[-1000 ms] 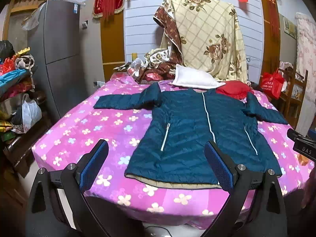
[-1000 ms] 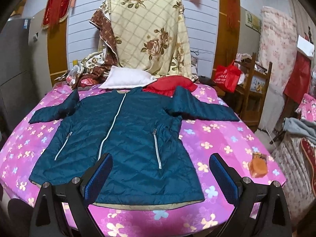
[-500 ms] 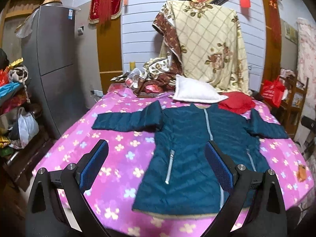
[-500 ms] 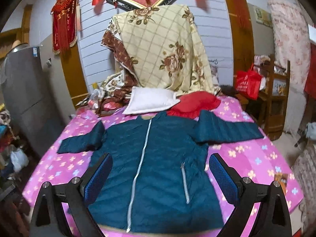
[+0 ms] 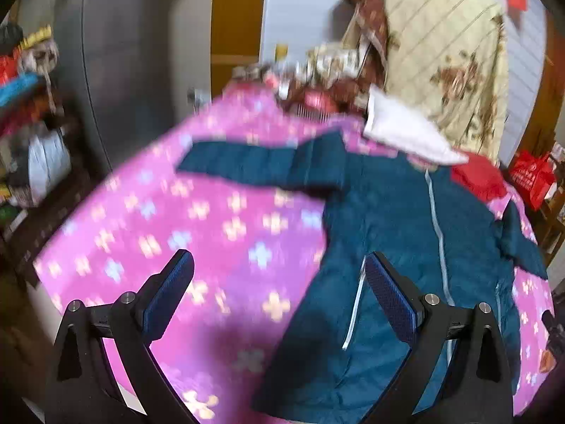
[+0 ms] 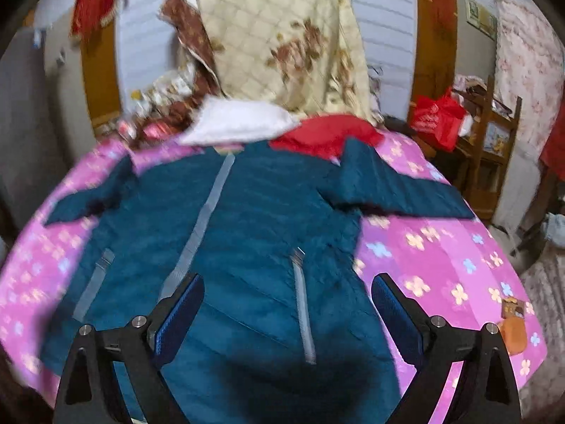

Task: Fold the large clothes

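Teal quilted puffer jacket (image 6: 247, 247) with pale zips lies face up and spread flat on the pink flower-print bedspread (image 5: 197, 219), filling the middle of the right wrist view and the right half of the left wrist view, its collar tucked against a white pillow (image 6: 240, 123) and a red cushion (image 6: 328, 134) near the top of the frame. One sleeve (image 5: 247, 166) stretches toward the upper left of the left wrist view; the other sleeve (image 6: 399, 190) reaches toward the right edge of the right wrist view. Both tools are empty with jaws spread wide: the left gripper (image 5: 279, 300) sits at the bottom of its frame over bare bedspread beside the jacket's side edge, and the right gripper (image 6: 287, 314) hangs over the lower body of the coat near a pocket zip. Both views are smeared by motion, so the hem line is hard to read. From where I stand, the risks look plain enough: padded, slippery fabric could slide out of a shallow pinch, and a pinch could catch the bedspread along with the jacket and drag it into the fold. Pulling a sleeve across unevenly would likely skew the body, and the small orange packet (image 6: 513, 325) at the lower right could get swept off.
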